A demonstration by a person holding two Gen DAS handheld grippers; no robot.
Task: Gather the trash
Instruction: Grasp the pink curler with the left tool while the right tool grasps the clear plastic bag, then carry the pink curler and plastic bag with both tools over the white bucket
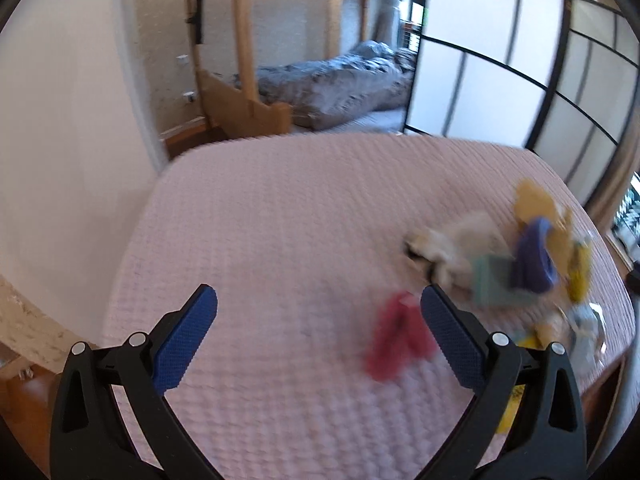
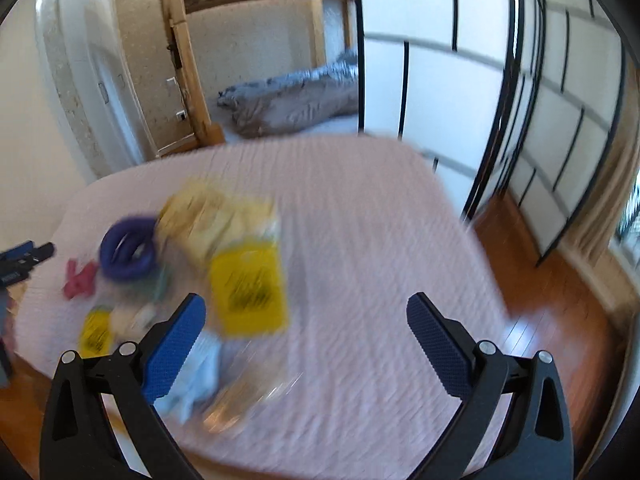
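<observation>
A heap of blurred items lies on a pink quilted bed [image 1: 280, 220] [image 2: 360, 220]. It holds a red piece [image 1: 394, 336] [image 2: 80, 278], a purple ring [image 1: 534, 258] [image 2: 128, 252], a yellow packet [image 2: 248, 292], a smaller yellow packet [image 2: 96, 332], tan wrappers [image 2: 212, 216] and crumpled clear plastic [image 2: 248, 396]. My left gripper [image 1: 318, 300] hovers open over the bed, left of the heap, its right finger just beside the red piece. My right gripper [image 2: 306, 308] is open above the bed, with the yellow packet and plastic near its left finger. Both hold nothing.
A bunk bed frame [image 1: 244, 60] with a grey duvet [image 1: 340, 84] stands beyond the pink bed. A paper-panelled screen [image 2: 460, 80] is at the right, over wooden floor [image 2: 560, 320]. A white wall [image 1: 60, 140] is to the left.
</observation>
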